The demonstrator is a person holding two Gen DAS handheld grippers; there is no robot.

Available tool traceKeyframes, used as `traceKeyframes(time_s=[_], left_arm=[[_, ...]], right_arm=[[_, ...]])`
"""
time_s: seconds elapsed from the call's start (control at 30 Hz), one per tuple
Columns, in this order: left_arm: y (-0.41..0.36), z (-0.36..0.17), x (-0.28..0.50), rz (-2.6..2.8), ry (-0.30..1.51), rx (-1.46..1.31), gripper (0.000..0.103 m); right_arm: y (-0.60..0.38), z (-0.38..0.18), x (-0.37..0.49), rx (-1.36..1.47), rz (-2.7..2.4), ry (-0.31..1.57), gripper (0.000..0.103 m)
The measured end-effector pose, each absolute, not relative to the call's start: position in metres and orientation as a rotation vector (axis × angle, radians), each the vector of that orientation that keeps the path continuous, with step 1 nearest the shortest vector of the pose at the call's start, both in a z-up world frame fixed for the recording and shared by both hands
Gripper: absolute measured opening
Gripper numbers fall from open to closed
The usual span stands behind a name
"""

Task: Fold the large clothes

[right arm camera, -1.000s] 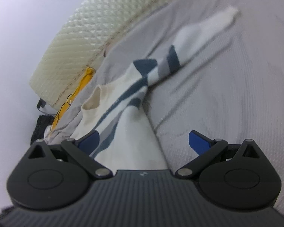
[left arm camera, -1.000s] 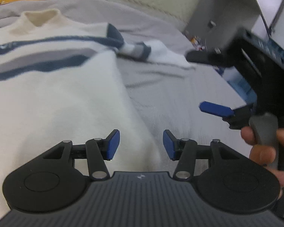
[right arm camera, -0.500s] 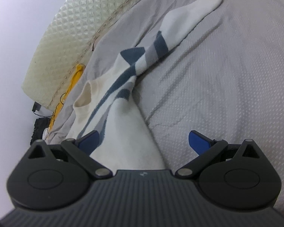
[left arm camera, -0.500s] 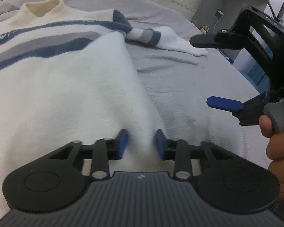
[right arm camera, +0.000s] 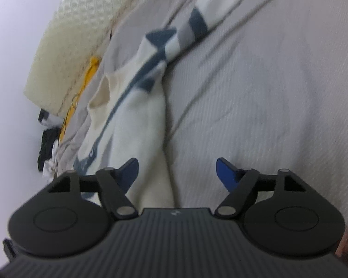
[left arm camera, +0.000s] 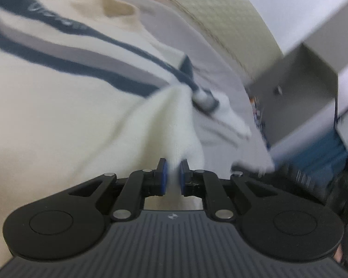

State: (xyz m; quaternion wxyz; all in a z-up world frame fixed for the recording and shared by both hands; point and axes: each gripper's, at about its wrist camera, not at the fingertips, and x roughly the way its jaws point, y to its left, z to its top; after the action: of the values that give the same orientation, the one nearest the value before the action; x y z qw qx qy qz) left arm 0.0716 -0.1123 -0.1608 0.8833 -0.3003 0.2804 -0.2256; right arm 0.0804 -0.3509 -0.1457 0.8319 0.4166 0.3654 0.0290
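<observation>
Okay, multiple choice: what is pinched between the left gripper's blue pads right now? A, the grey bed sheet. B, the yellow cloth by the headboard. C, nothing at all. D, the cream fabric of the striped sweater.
D: in the left wrist view the left gripper has a fold of the sweater rising from between its nearly shut blue pads, with the sheet lying beyond.
</observation>
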Motion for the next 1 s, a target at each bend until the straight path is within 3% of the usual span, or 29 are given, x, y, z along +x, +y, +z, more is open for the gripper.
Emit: traceKeyframes(time_s=[0.1,0.5,0.57,0.6,0.63,0.87,1.0], left_arm=[[-0.095,-0.167,0.078,-0.445,0.588,-0.705,0.013],[-0.085,-0.176,0.086,-0.406,0.611,-0.790,0.014],[-0.085,-0.176,0.086,-0.417,0.611,-0.794,0.014],[-0.083,-0.176,0.085,-0.426,0.610,-0.796,0.014],[-0.084,-0.176,0.085,-0.438,0.611,-0.798,0.014],[-0.089,-0.165,0.074,-0.559,0.568,-0.782,0.035],[-0.099,-0.158,0.068,-0.609,0.546,-0.734,0.036]], right_arm=[[-0.339,-0.156,0.085,0.903,0.128,0.841,0.065],[-0.283,-0.169,0.093,0.726,0.230,0.961,0.065],[-0.279,-0.168,0.091,0.719,0.271,0.956,0.050],[-0.277,-0.167,0.089,0.717,0.290,0.956,0.028],[-0.275,-0.165,0.089,0.710,0.300,0.959,0.013],[-0.284,-0.122,0.056,0.582,0.196,0.901,0.008],[-0.297,-0.104,0.042,0.537,0.121,0.937,0.003]])
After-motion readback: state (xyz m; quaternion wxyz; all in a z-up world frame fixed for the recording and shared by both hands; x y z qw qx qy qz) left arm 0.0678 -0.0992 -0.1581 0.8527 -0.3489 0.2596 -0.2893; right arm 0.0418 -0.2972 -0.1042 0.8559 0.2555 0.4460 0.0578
